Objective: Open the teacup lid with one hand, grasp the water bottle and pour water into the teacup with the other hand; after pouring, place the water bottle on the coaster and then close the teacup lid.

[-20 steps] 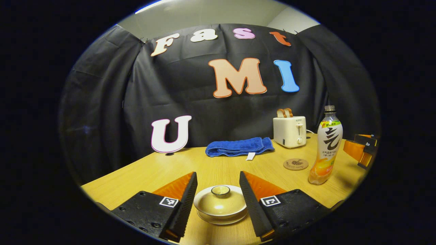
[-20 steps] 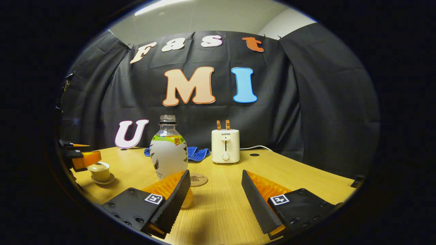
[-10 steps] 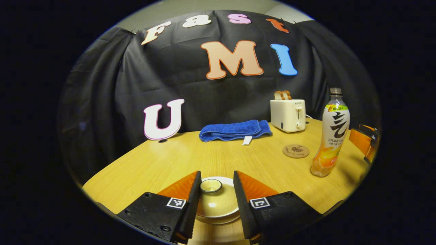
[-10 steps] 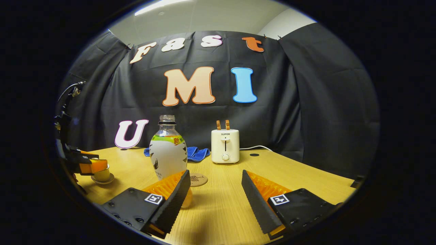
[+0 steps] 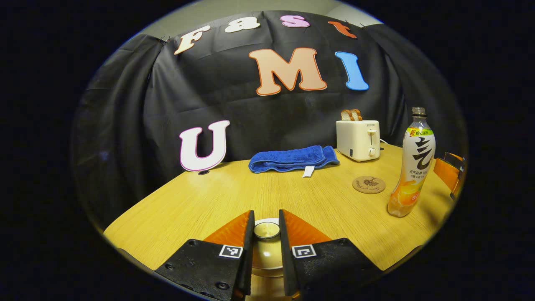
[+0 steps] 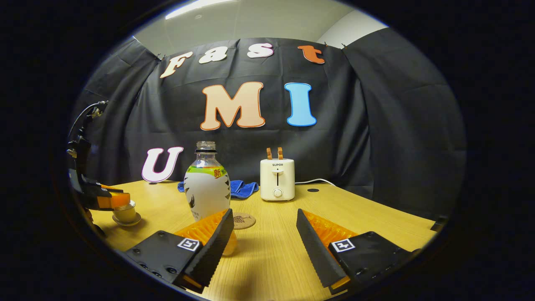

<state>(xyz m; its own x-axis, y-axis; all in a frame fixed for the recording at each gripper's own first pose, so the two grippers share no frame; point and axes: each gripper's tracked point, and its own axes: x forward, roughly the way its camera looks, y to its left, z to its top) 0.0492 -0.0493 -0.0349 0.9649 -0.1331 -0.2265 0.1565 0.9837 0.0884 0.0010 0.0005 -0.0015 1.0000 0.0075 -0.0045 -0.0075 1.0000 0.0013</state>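
The lid knob (image 5: 266, 230) is pinched by the left hand-held gripper (image 5: 266, 225) for lifting; the right hand-held gripper (image 6: 264, 228) is held wide open, empty, beside the water bottle (image 6: 207, 184).

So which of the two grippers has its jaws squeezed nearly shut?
The left gripper: its jaws sit close on either side of the teacup lid knob. The right gripper has its jaws wide apart, with the water bottle beside them.

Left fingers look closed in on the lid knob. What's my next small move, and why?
Probably lift the left gripper straight up a little. Its fingers flank the teacup lid knob closely, seemingly gripping it, and the lid still sits on the cup. The water bottle stands ungrasped beside the open right gripper.
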